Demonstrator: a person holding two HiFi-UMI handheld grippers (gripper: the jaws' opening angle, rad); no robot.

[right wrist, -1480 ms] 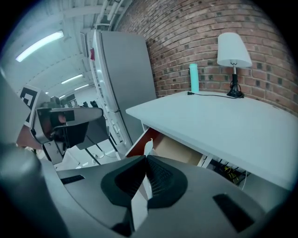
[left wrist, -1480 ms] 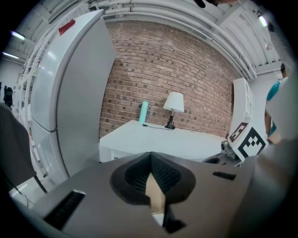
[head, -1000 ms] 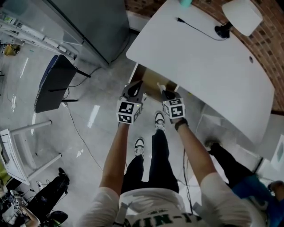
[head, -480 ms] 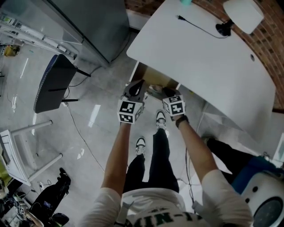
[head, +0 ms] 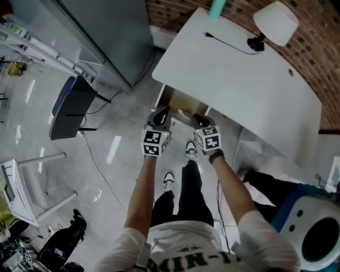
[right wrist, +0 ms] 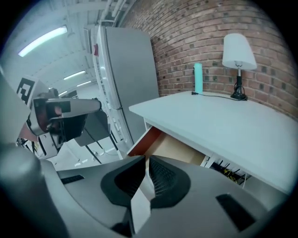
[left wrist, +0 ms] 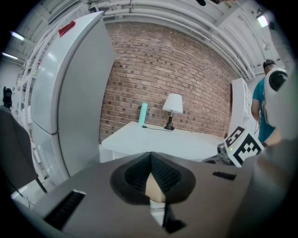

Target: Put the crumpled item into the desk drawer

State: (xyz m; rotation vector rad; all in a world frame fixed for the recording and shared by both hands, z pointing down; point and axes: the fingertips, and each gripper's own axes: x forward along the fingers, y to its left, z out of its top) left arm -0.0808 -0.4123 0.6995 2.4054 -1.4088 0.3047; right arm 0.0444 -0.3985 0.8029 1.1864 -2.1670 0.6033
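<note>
The white desk (head: 239, 69) has its drawer (head: 175, 100) pulled open, tan inside with a reddish side wall (right wrist: 139, 142). A small pale crumpled item (head: 183, 113) shows in the drawer's front part, between the two gripper tips; whether it touches either I cannot tell. My left gripper (head: 162, 111) sits at the drawer's front left with its jaws closed (left wrist: 150, 155). My right gripper (head: 197, 118) is just right of the item, jaws together (right wrist: 146, 160), with only a thin pale slit between the pads.
A lamp (head: 275, 22), a teal bottle (head: 216, 8) and a black cable (head: 228, 40) stand at the desk's back. A tall grey cabinet (head: 101, 32) and a black chair (head: 71, 106) are to the left. Another person in teal (head: 297, 207) stands at the right.
A second ago the pale item sat at the right gripper's tip; now it lies a little left of that tip, in the drawer. Both grippers have stayed by the drawer front.
</note>
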